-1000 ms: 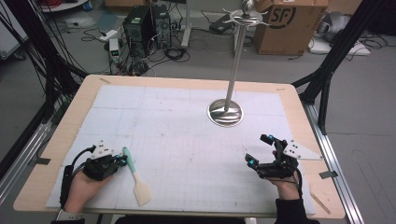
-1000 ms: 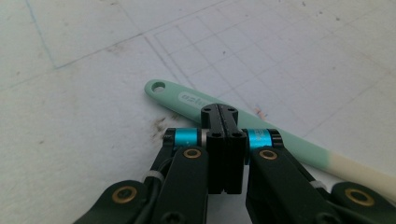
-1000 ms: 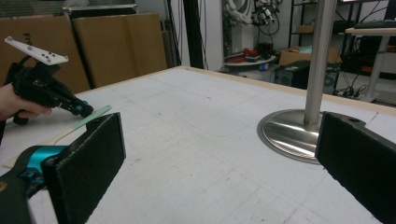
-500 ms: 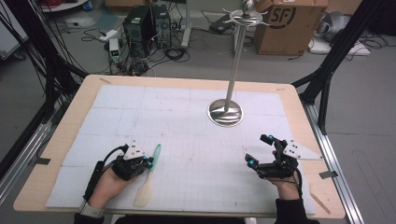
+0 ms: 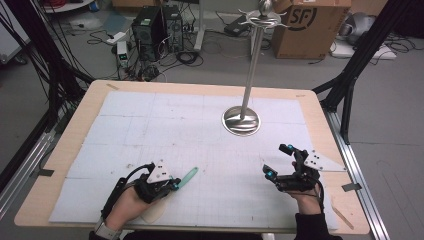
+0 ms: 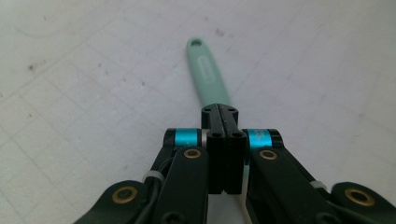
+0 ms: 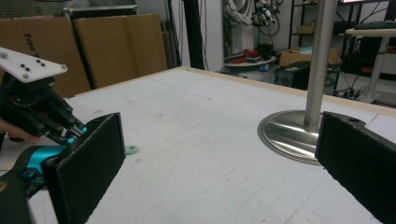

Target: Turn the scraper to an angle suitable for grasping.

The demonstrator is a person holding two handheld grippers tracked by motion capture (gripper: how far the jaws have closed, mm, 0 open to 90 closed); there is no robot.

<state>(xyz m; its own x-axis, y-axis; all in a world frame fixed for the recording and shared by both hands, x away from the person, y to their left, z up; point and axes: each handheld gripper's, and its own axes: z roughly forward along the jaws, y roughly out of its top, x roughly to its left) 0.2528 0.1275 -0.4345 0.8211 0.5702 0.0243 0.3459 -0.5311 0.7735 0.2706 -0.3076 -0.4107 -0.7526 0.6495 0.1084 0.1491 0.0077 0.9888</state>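
Left gripper (image 5: 172,184) clenched on a mint-green spatula (image 5: 188,176) at the lower left of the high view

The spatula's handle points up-right over the white mat (image 5: 165,120); right gripper (image 5: 278,161), lower right, stands released and empty; a steel stand (image 5: 241,120) rises upper centre

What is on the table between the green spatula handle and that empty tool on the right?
Nothing: in the high view, bare white mat separates the spatula from the right tool.
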